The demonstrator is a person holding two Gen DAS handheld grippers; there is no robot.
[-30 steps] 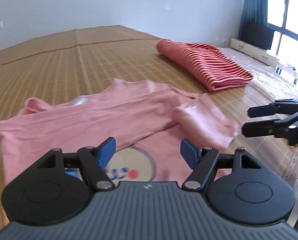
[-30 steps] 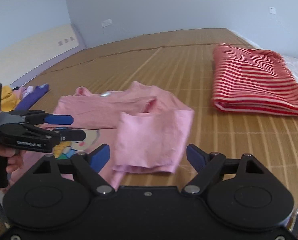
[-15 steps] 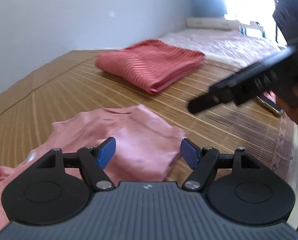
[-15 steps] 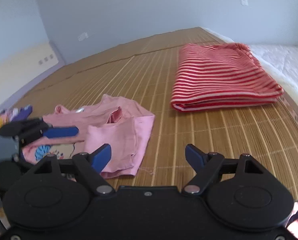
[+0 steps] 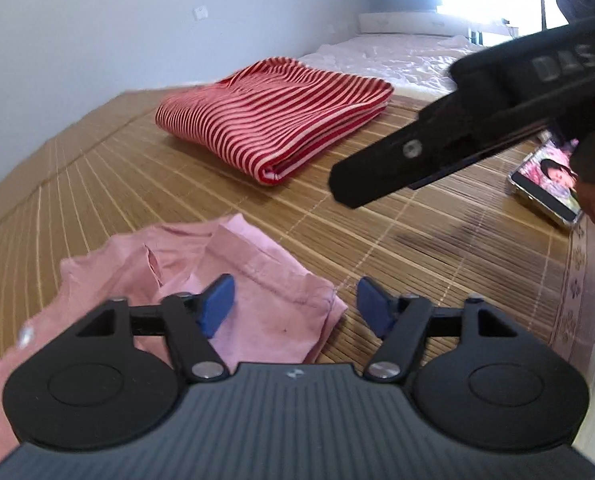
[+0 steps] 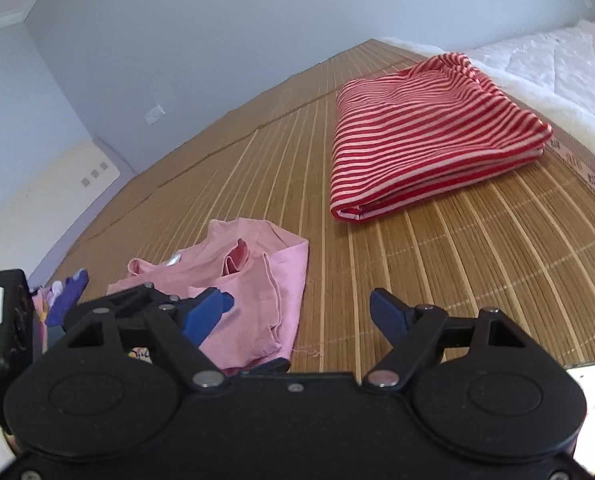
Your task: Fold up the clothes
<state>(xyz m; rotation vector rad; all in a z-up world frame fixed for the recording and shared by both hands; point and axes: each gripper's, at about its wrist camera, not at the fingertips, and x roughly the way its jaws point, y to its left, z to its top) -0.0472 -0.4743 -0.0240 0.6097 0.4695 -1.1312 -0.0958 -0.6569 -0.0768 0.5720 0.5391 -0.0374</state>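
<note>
A pink shirt lies partly folded on the bamboo mat, one sleeve folded over its body. It also shows in the right wrist view. My left gripper is open and empty, low over the shirt's right edge. My right gripper is open and empty, above the mat just right of the shirt. The right gripper's body crosses the left wrist view at upper right. The left gripper's fingers show at lower left in the right wrist view.
A folded red-and-white striped garment lies farther back on the mat, and shows in the right wrist view. A phone lies at the mat's right edge. A white quilt lies beyond. Colourful clothes sit at far left.
Both grippers have swung right, toward the shirt's right edge and the striped garment. The right gripper now looms closer across the left wrist view. Both stayed open.
</note>
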